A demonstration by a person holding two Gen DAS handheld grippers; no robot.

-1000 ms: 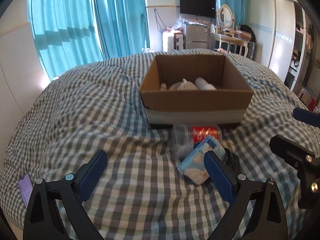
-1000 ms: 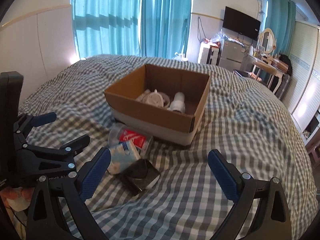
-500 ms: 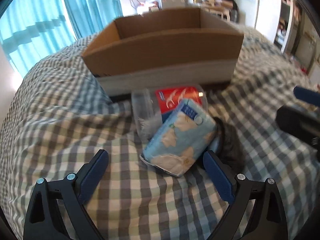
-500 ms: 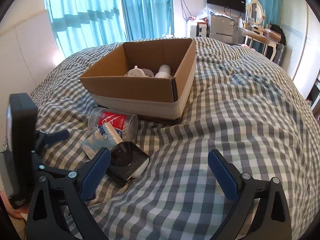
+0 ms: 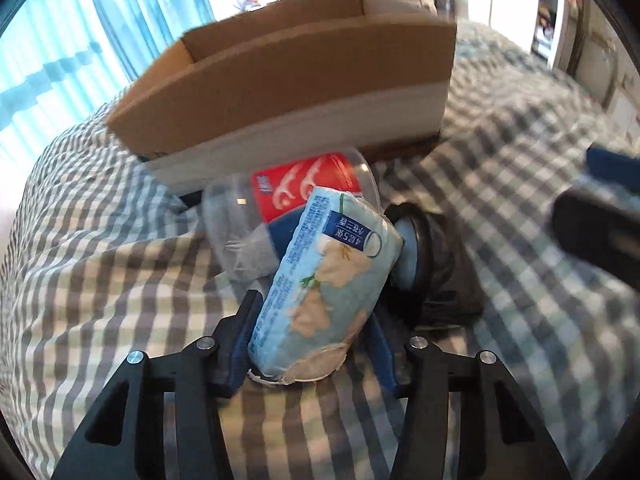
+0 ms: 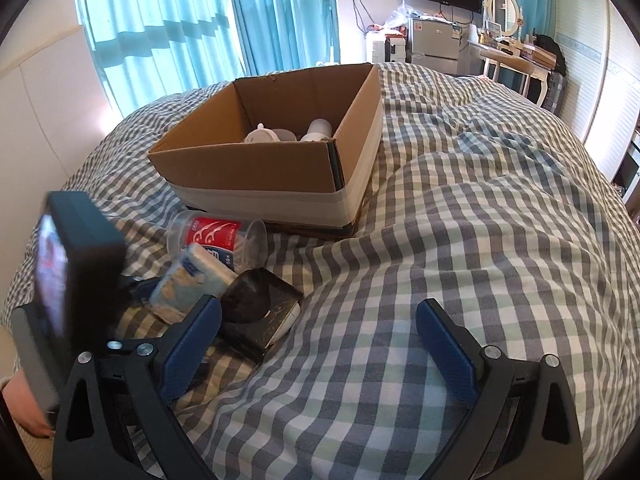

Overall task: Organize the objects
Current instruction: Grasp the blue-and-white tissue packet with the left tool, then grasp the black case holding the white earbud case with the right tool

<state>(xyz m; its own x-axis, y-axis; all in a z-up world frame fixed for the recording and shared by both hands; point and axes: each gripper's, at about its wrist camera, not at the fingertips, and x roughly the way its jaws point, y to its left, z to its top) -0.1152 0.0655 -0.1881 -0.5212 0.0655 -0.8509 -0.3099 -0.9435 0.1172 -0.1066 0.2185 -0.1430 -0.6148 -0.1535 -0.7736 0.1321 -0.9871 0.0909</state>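
Left gripper closing on tissue pack, pads touching; jar, black case crowd it; right gripper open, empty.

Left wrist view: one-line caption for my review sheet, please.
Left tongs closing around a tissue pack on the checked bedspread, cardboard box just beyond.

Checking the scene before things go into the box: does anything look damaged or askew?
The tissue pack, between the closing left gripper jaws, has a torn, ragged near end. The clear floss-pick tub lies tipped on its side by the cardboard box.
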